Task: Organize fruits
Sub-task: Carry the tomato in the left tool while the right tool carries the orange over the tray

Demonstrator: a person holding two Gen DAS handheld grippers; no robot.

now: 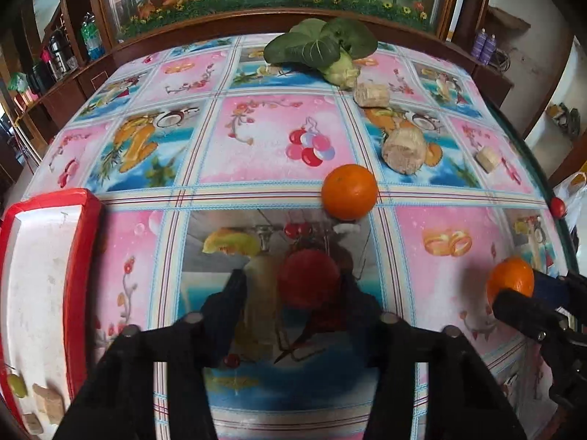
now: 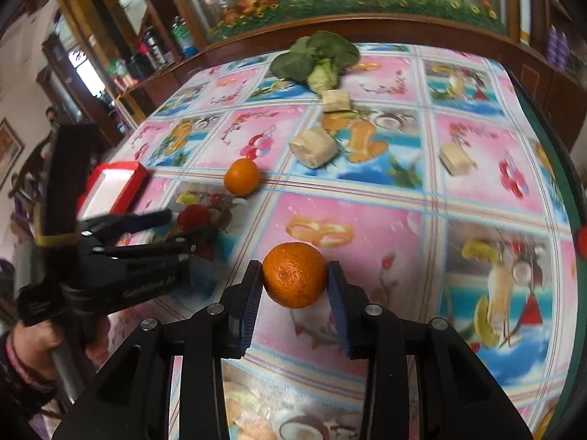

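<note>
My left gripper (image 1: 291, 284) points down at the patterned tablecloth with a round red fruit (image 1: 308, 282) between its fingers. Its right finger touches the fruit and a gap shows on the left side, so it stands open. From the right wrist view this gripper (image 2: 192, 224) is blurred around the red fruit (image 2: 193, 216). My right gripper (image 2: 293, 278) is shut on an orange (image 2: 293, 275), with both blue pads against its sides. The same orange (image 1: 510, 275) and right gripper (image 1: 513, 293) show at the right edge. A second orange (image 1: 349, 191) (image 2: 242, 176) lies loose mid-table.
A red-rimmed white tray (image 1: 88, 242) (image 2: 124, 168) at the left holds a small green fruit and tan chunks. A leafy green vegetable (image 1: 323, 47), three tan chunks (image 1: 403, 150) and a small red fruit (image 1: 557, 206) by the right table edge lie about. A hand (image 2: 36, 337) grips the left handle.
</note>
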